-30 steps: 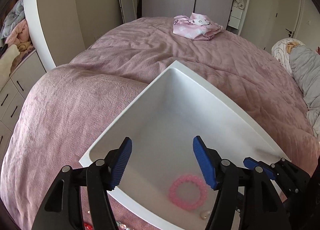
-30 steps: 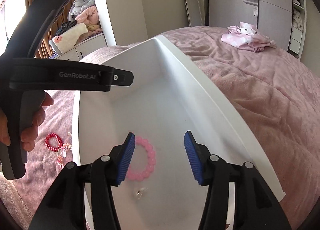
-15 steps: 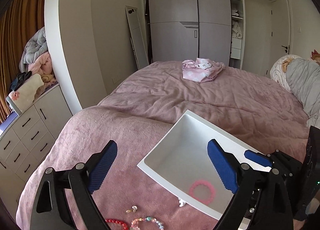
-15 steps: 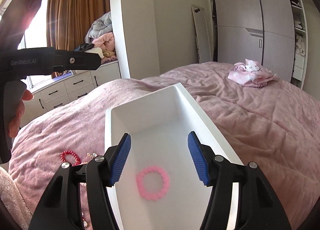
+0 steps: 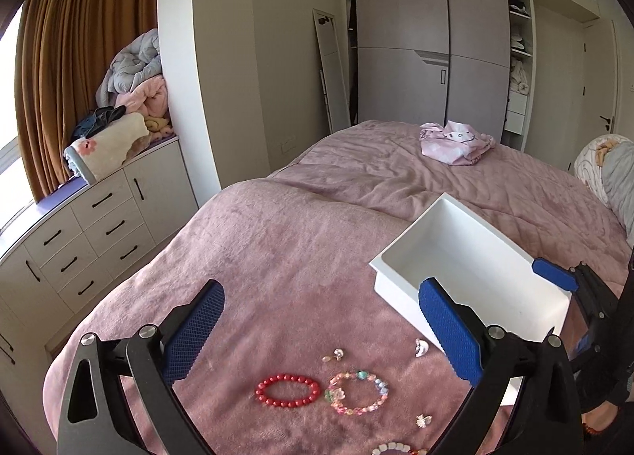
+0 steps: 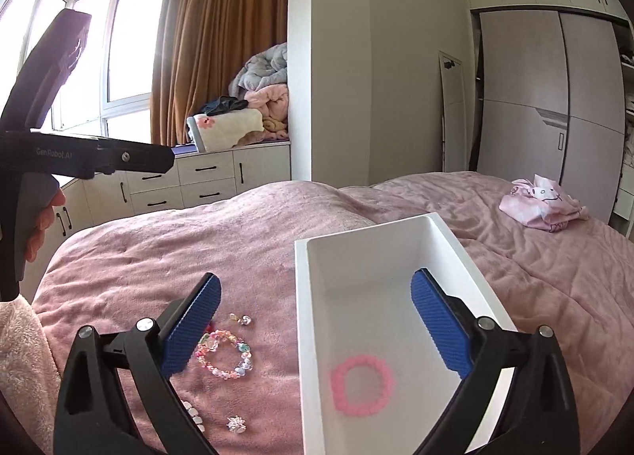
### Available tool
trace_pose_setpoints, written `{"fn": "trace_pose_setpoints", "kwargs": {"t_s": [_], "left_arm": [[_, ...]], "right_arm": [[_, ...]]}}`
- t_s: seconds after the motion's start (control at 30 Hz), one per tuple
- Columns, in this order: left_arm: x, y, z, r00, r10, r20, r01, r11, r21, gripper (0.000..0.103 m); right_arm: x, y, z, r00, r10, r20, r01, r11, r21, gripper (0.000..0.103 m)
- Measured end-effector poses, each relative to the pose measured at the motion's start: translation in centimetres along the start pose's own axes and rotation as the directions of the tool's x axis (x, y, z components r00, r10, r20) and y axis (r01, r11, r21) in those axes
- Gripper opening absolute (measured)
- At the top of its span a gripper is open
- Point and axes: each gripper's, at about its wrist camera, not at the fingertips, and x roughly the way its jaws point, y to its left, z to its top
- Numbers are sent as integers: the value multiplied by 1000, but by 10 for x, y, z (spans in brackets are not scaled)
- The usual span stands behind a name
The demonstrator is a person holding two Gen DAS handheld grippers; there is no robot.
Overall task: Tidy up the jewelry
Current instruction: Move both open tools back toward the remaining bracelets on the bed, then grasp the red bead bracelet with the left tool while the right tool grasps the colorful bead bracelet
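Both grippers have lifted back from the white tray (image 6: 467,257); their fingers (image 5: 449,332) just spread wide, empty.

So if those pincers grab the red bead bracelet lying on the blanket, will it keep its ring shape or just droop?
The red bead bracelet would probably droop: it lies as a flattened oval of separate strung beads. It looks light, being small beside the white tray. The round beads might slip between the pads, and the soft blanket gives underneath.

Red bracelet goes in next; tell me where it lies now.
Left wrist view, bottom centre: the red bracelet lies on the pink blanket, just left of the pastel bracelet, outside the white tray.
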Motion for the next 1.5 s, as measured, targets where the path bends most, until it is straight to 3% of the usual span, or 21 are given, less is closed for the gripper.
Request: {"fn": "trace_pose_setpoints", "kwargs": {"t_s": [0.27, 0.43, 0.77, 1.0, 1.17, 1.37, 1.5], "left_arm": [[9, 24, -38, 996, 70, -55, -70, 998, -1, 99], [26, 39, -64, 989, 112, -100, -114, 993, -12, 99], [69, 75, -111, 967, 131, -219, -152, 985, -82, 99], [107, 97, -135, 939, 108, -328, -166, 974, -154, 99], [124, 97, -141, 932, 79, -353, -145, 975, -165, 99], [140, 92, -146, 922, 64, -383, -128, 981, -145, 99], [147, 93, -148, 923, 27, -383, -100, 980, -171, 99]], "right_arm": [[1, 49, -11, 995, 95, 9, -93, 991, -100, 98], [14, 80, -29, 988, 149, -43, -155, 971, -182, 98], [56, 123, -75, 977, 123, -174, -180, 915, -362, 96], [80, 114, -87, 957, 147, -250, -223, 924, -310, 94], [99, 105, -93, 939, 160, -306, -244, 934, -261, 74], [118, 103, -100, 920, 172, -353, -265, 936, -233, 68], [129, 105, -105, 906, 165, -390, -271, 934, -235, 62]]}}
